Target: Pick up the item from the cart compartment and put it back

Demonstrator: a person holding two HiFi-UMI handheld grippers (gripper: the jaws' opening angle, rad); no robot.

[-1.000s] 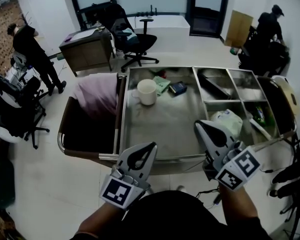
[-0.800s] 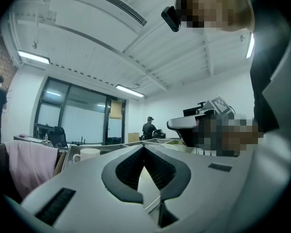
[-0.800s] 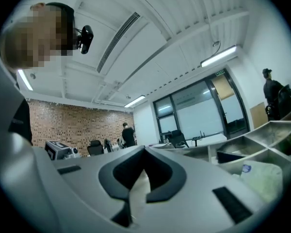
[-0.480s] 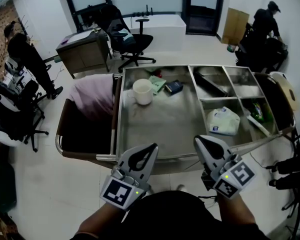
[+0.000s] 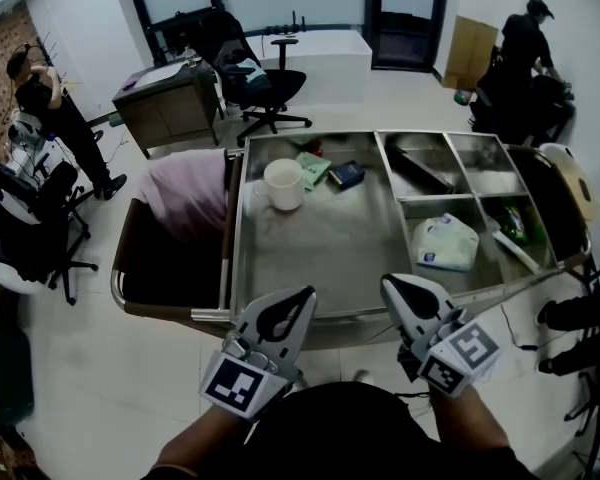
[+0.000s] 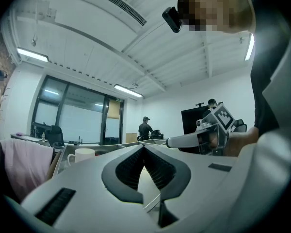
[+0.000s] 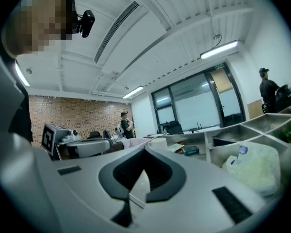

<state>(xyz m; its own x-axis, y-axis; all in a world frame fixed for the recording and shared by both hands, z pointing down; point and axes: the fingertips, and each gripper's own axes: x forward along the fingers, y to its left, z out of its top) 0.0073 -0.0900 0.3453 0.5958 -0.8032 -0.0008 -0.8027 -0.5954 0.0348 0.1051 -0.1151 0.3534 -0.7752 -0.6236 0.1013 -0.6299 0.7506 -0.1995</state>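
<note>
Off cart rim [image 5: 345,315], seemingly: left gripper [image 5: 304,295], right gripper [image 5: 389,284].

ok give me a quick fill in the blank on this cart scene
1. On the cart, the mug is coloured ___.
2. In the head view, the white bag lies to the mug's ___.
3. The left tongs and right tongs are both ___, holding nothing.
4. The cloth beside the cart is ___.

Missing words: white; right; shut; pink.
</note>
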